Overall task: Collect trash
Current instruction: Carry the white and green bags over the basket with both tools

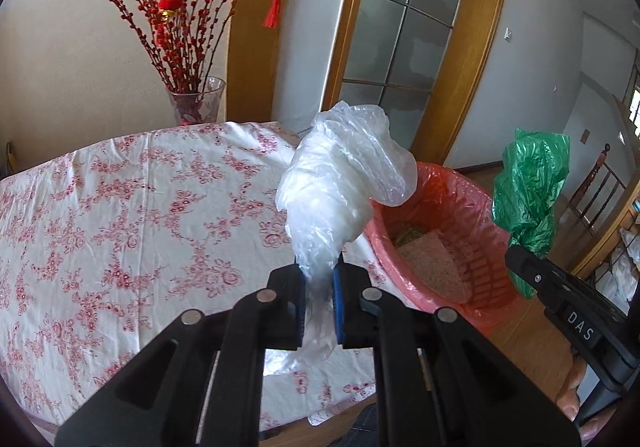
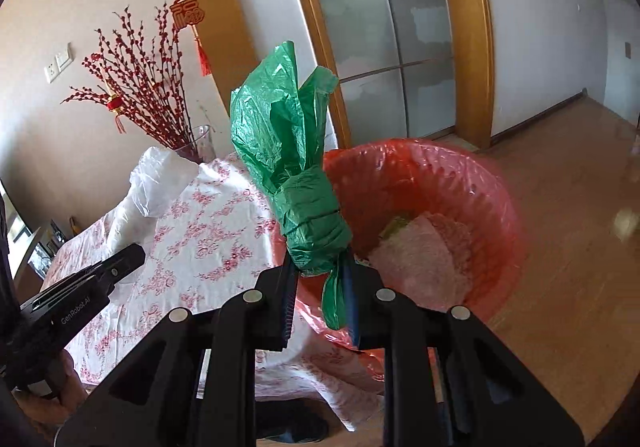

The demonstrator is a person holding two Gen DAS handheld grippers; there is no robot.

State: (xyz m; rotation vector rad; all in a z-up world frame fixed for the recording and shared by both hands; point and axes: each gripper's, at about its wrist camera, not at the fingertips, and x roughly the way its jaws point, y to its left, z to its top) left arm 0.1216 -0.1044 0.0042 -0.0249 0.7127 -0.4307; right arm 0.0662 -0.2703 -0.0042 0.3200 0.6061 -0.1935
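Note:
My left gripper (image 1: pixel 318 271) is shut on a crumpled white plastic bag (image 1: pixel 340 179) and holds it up over the right edge of the table. My right gripper (image 2: pixel 320 271) is shut on a knotted green plastic bag (image 2: pixel 288 151) and holds it above the near rim of the trash bin (image 2: pixel 460 171), which has a red liner. The bin also shows in the left wrist view (image 1: pixel 452 199), right of the table, with pinkish trash inside. The green bag (image 1: pixel 528 199) and right gripper body show at the right there. The white bag (image 2: pixel 156 183) shows at the left in the right wrist view.
The table (image 1: pixel 120 207) has a white cloth with red flowers. A glass vase (image 1: pixel 196 103) of red branches stands at its far edge. A wooden glass-paned door (image 1: pixel 404 39) is behind. Wooden floor (image 2: pixel 560 227) lies right of the bin. A chair (image 1: pixel 600 191) stands far right.

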